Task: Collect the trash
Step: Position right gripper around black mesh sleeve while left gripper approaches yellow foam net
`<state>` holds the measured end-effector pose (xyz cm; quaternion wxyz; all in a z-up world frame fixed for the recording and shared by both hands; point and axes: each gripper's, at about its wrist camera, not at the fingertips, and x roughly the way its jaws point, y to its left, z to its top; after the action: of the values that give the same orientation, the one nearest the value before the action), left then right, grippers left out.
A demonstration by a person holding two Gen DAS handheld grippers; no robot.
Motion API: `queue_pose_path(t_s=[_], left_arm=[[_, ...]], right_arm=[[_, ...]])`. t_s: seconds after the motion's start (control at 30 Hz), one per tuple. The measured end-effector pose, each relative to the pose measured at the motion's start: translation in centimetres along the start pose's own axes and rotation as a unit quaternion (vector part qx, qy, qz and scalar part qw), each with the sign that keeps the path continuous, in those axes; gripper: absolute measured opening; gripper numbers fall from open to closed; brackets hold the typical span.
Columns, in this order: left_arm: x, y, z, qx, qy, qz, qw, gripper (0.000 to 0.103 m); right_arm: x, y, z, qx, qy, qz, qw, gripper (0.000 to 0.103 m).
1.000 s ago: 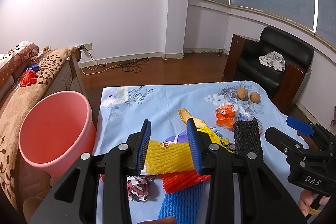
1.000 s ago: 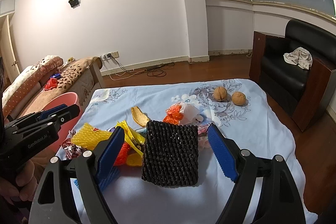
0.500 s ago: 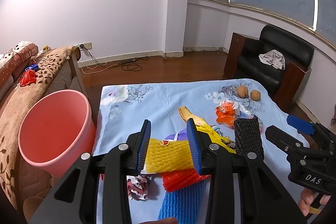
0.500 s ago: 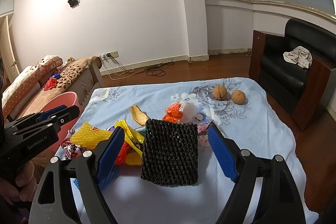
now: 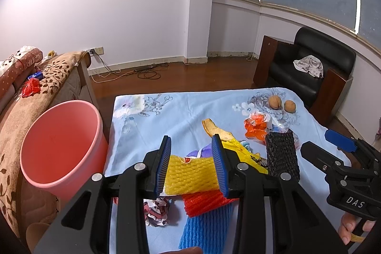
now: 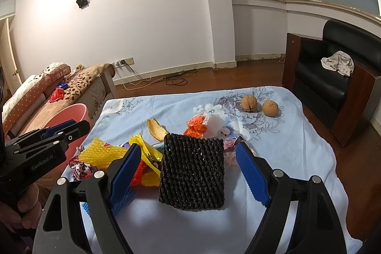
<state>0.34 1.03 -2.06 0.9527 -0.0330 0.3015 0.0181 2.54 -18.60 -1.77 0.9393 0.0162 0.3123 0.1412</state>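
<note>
Off to the left of the left gripper (image 5: 191, 164), below table level, stands the pink bucket (image 5: 59, 146), mouth up. That gripper's jaws are spread, framing the yellow foam net (image 5: 193, 173) without visibly pinching it; red foam net (image 5: 204, 202) and blue foam net (image 5: 207, 227) lie beneath and nearer. Ahead of its right finger sit a yellow wrapper (image 5: 240, 149) and peel (image 5: 215, 130). Further right, the right gripper (image 6: 188, 166) is likewise released, straddling the upright black foam net (image 6: 193, 170). Two walnuts (image 6: 259, 105) rest well beyond. Likely trouble: soft nets squash and slip when clamped, or the overlapping red piece drags along and drops short of the bucket.
</note>
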Motion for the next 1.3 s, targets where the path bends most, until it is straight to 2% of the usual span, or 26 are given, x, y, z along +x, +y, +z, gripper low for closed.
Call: queue_pose_path(t_s=[0.4, 0.73, 1.03, 1.3], left_arm=[[0.3, 0.0, -0.7, -0.001, 0.003, -0.004, 1.0000, 0.036], [-0.4, 2.3, -0.1, -0.024, 0.012, -0.026, 0.9993, 0.036], [-2.7, 5.6, -0.4, -0.030, -0.005, -0.030, 0.9991, 0.036], [-2.9, 7.4, -2.8, -0.054, 0.029, -0.060, 0.9964, 0.036]], right_arm=[[0.1, -0.1, 0.0, 0.000, 0.001, 0.000, 1.000, 0.077], [0.2, -0.1, 0.0, 0.000, 0.007, 0.004, 1.000, 0.071], [0.4, -0.8, 0.0, 0.008, 0.011, 0.003, 1.000, 0.069], [1.1, -1.5, -0.2, 0.012, 0.021, 0.003, 1.000, 0.069]])
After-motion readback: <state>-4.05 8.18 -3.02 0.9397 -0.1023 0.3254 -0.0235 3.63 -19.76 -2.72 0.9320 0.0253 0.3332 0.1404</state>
